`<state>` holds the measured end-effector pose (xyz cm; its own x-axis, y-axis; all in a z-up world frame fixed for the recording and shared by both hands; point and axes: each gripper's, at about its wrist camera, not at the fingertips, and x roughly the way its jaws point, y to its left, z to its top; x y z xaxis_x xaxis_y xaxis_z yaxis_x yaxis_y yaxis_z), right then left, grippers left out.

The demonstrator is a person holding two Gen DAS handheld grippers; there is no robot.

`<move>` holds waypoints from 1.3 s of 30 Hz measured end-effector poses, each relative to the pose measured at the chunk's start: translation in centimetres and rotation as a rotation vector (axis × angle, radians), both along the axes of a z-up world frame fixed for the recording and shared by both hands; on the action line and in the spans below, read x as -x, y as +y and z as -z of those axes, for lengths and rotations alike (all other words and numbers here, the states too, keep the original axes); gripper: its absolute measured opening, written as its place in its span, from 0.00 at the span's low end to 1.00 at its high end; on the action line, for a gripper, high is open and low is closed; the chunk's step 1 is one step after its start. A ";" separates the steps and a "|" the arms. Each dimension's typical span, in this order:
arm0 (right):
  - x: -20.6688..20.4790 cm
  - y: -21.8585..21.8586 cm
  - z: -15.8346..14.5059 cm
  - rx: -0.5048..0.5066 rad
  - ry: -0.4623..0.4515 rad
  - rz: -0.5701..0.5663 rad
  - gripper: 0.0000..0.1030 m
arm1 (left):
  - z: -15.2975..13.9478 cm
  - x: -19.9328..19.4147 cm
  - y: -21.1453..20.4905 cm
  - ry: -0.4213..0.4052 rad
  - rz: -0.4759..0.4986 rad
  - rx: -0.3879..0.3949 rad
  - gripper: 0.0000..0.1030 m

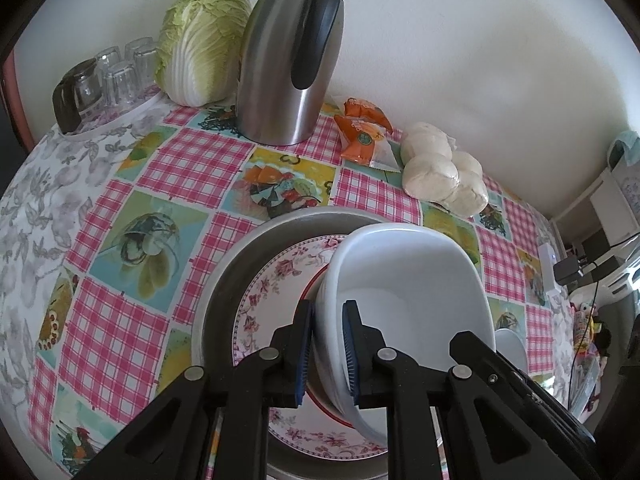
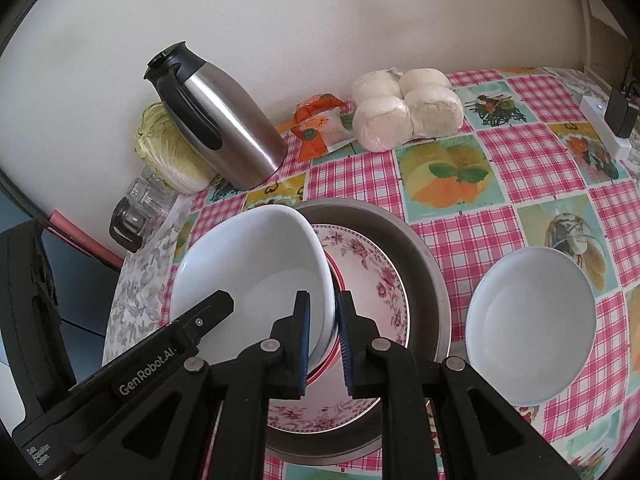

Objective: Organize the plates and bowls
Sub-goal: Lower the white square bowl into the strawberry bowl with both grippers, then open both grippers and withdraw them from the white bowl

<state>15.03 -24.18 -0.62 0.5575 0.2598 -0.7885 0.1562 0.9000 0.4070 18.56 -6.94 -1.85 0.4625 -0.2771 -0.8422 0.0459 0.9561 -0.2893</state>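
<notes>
The left gripper (image 1: 327, 322) pinches the white bowl's (image 1: 408, 276) near rim; the right gripper (image 2: 323, 312) clamps its opposite rim; the bowl hangs tilted over the floral plate (image 2: 372, 264) in the metal pan (image 2: 420, 256); a second white bowl (image 2: 532, 320) sits at three o'clock.

The thermos jug (image 1: 290, 52) is cut off at its lid by the top edge of the left wrist view. In the right wrist view the cabbage (image 2: 168, 156) stands largely hidden behind that jug. The glasses (image 2: 146, 200) there are small and partly masked — their number cannot be told. The floral plate (image 1: 276, 280) is covered over much of its centre by the white bowl (image 1: 404, 276) and the gripper arms. Print on the orange packet (image 1: 362, 132) is too small to read. Clutter at the left view's right edge — indistinct.
</notes>
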 end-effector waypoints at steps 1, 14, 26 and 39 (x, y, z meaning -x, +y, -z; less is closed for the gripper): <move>0.0 0.0 0.0 -0.002 0.001 0.001 0.15 | 0.0 0.0 0.0 0.000 0.001 0.002 0.18; 0.2 -0.1 -0.3 -0.006 -0.009 0.003 0.15 | -1.8 0.4 0.6 -0.042 -0.002 0.005 0.21; 0.4 0.3 -1.4 0.012 -0.038 -0.010 0.15 | -1.8 0.3 0.7 -0.033 0.004 -0.005 0.21; 0.8 0.1 -2.6 0.015 -0.049 -0.008 0.15 | -3.1 0.6 1.1 -0.057 -0.014 -0.034 0.41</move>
